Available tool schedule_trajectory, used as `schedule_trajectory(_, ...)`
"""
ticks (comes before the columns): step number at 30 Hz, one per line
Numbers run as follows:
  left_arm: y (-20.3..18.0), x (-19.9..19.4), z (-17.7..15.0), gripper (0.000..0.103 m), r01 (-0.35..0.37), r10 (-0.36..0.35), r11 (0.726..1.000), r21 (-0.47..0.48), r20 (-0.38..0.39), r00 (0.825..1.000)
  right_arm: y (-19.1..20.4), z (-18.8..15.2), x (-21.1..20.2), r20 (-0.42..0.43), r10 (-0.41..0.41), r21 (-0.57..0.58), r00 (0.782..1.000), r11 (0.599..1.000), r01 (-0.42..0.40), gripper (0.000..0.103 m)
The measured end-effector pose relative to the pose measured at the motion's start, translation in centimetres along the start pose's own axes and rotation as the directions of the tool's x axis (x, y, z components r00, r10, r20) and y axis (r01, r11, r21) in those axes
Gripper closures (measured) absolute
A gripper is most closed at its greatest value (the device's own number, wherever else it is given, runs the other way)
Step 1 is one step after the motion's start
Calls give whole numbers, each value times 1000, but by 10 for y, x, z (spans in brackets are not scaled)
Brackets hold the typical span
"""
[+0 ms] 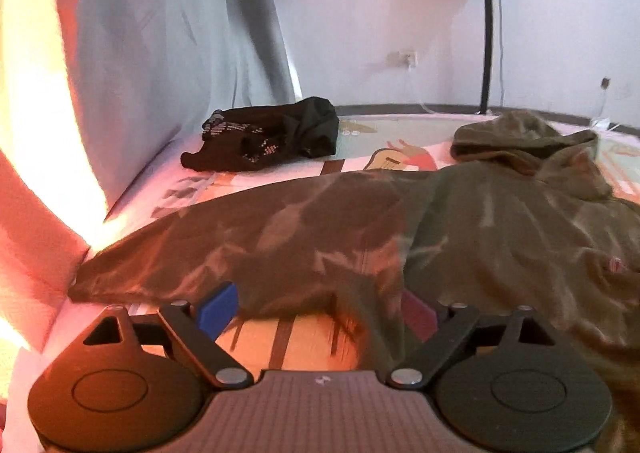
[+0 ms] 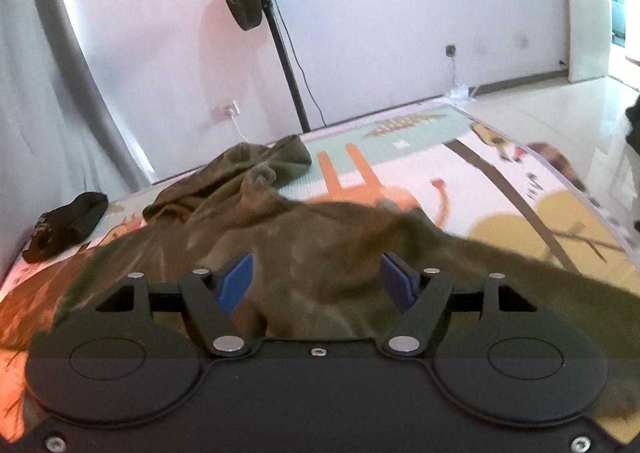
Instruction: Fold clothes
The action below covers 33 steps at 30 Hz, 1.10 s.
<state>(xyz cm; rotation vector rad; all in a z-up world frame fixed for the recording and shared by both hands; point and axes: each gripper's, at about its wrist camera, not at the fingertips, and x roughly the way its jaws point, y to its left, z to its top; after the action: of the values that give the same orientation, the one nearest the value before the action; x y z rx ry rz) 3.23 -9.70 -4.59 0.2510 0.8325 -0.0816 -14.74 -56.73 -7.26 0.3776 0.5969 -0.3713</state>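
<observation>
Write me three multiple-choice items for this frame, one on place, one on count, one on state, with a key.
1. Where does the black garment lie?
A. On the play mat, near the curtain, apart from the olive hoodie
B. On top of the olive hoodie
C. Hung on the fan

2. How many garments lie on the mat?
A. One
B. Two
C. Four

3. How do the jaws of the left gripper and right gripper stand?
A. Both wide apart, with hoodie cloth between them
B. Both shut on the black garment
C. Left shut, right wide apart

Key: A, since bare mat shows between the black garment and the hoodie; B, only the hoodie and the black garment are seen; A, each wrist view shows the fingers spread, with olive fabric in the gap.
</observation>
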Motion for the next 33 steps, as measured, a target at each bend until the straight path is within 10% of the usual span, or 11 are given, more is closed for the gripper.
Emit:
schedule_trajectory(12,-87,158,92,13,17,-16,1000,7,-113,993,-2,49,186,-118,-4,-80,993,997,-5,37)
schedule_trajectory(33,-65,306,147,13,168,-146,983,74,-245,959,10,66,256,-378,7,-274,926,954,-119,35)
